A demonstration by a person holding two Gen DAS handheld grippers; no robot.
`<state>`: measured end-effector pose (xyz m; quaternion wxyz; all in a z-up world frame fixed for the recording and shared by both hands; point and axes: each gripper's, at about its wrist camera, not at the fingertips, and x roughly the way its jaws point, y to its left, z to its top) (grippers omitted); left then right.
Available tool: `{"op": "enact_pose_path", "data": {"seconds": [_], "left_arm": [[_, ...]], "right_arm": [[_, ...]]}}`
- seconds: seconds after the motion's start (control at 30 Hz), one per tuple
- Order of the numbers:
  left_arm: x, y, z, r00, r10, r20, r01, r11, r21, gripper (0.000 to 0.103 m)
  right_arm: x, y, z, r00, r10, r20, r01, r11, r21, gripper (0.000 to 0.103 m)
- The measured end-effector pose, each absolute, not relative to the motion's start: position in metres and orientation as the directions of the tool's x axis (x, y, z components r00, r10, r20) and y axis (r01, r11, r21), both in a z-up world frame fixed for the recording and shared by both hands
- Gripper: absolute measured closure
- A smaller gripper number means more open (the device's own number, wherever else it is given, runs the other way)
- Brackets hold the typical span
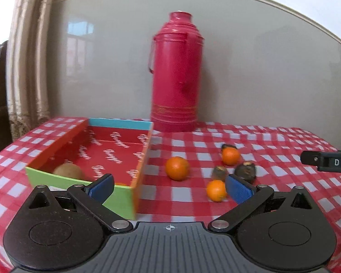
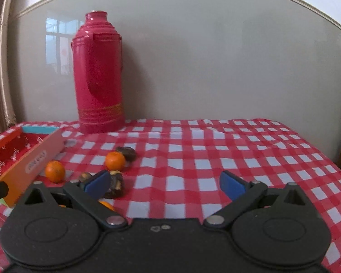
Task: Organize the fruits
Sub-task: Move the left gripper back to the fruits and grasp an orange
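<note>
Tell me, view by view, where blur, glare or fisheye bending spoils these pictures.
Left wrist view: the thermos and the oranges are smeared by motion blur, the wall moulding bows into an arc, and a window reflection glares on the wall. Right wrist view: sharper; the thermos shows crisp highlights, the same window reflection sits beside it, and the checked tablecloth bends toward the edges.

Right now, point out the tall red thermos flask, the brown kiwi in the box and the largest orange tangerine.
tall red thermos flask (image 1: 176,77), left wrist view, mid body.
brown kiwi (image 1: 68,171), left wrist view, upper skin.
largest orange tangerine (image 1: 177,168), left wrist view, centre of peel.
</note>
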<state>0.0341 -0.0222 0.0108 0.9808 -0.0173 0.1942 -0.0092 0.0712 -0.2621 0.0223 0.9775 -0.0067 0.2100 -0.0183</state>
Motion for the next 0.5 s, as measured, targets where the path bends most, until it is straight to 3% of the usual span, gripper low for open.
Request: {"op": "enact_pose_path", "data": {"seconds": [0.5], "left_arm": [[0.046,-0.082,0.0,0.903,-0.1,-0.419,0.097,0.995,-0.029,0.001]], "right_arm": [[0.061,-0.303,0.018,0.905,-0.106,-0.412,0.111,0.994,-0.011,0.006]]}}
